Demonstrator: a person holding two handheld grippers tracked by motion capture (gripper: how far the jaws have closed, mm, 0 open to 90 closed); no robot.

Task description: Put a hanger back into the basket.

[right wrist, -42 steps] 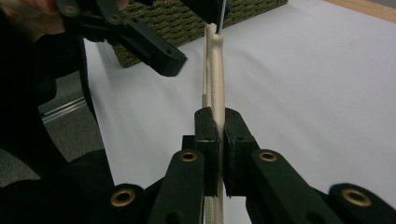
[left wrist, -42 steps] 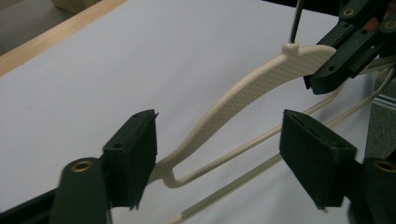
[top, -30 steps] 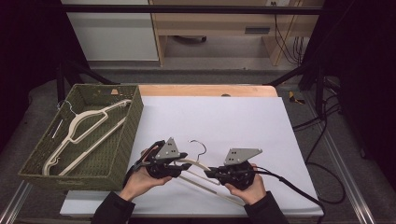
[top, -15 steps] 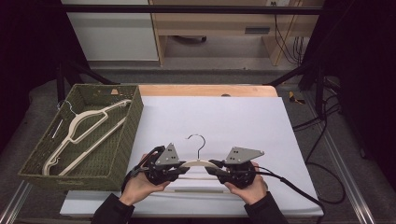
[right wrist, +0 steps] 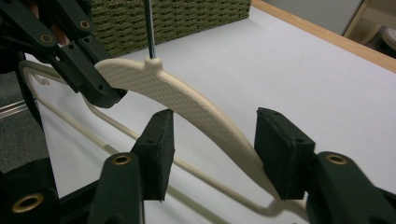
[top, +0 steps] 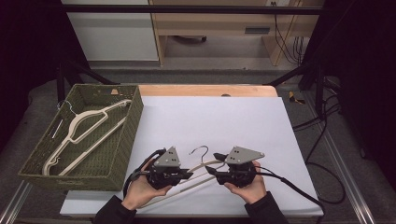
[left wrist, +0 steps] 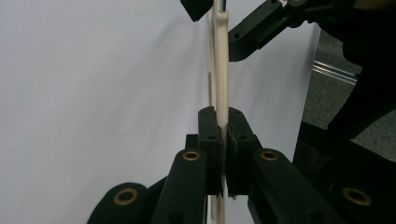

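A woven basket [top: 122,140] at the desk's [top: 233,116] left is already holding other hangers [top: 86,128]. Near the front edge, the left tongs [top: 187,173] are clamping the left shoulder of a cream hanger [top: 205,167], having just been closing on it. The right tongs [top: 211,170] have just been opening, their pads [right wrist: 159,149] standing off the right shoulder that is passing between them. The handover is looking done; the move to the basket is likely remaining.
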